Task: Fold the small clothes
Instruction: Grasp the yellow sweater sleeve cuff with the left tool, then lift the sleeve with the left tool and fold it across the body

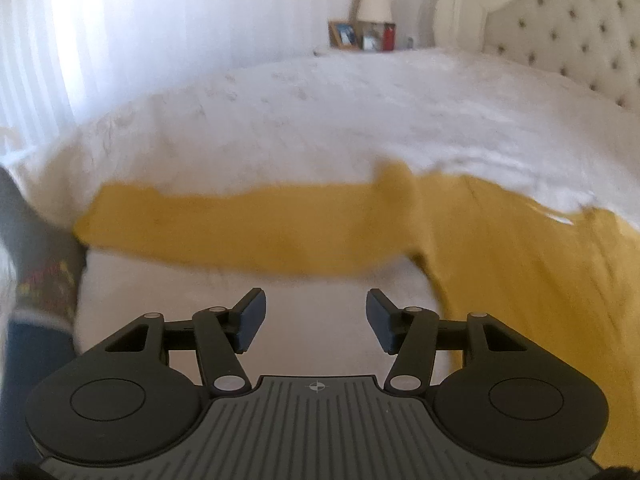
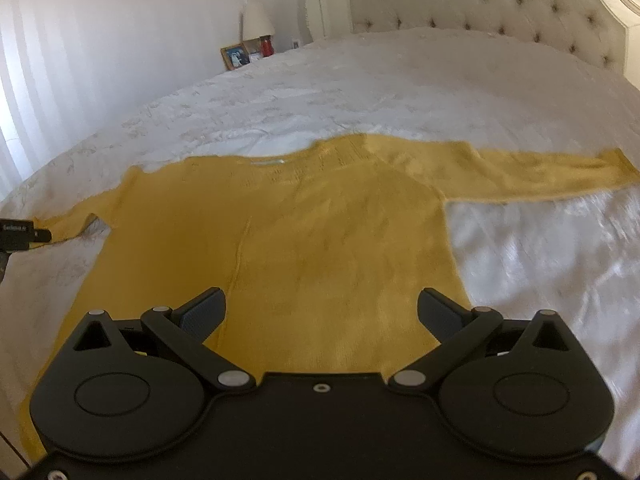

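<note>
A mustard-yellow knit sweater (image 2: 304, 232) lies flat on the white bedspread (image 2: 360, 92), both sleeves stretched out sideways. In the left wrist view its left sleeve (image 1: 240, 228) runs across the middle and the body fills the right side. My left gripper (image 1: 316, 300) is open and empty, just short of that sleeve, over bare bedspread. My right gripper (image 2: 322, 300) is open and empty, hovering over the sweater's lower body. The left gripper's tip (image 2: 24, 236) shows at the far left of the right wrist view, by the sleeve's cuff.
A tufted headboard (image 2: 480, 4) stands at the far end of the bed. A nightstand with a lamp (image 2: 258, 20), a photo frame (image 2: 236, 56) and a red bottle sits at the back left. White curtains (image 1: 60, 40) hang on the left. The bed's left edge drops off near the cuff.
</note>
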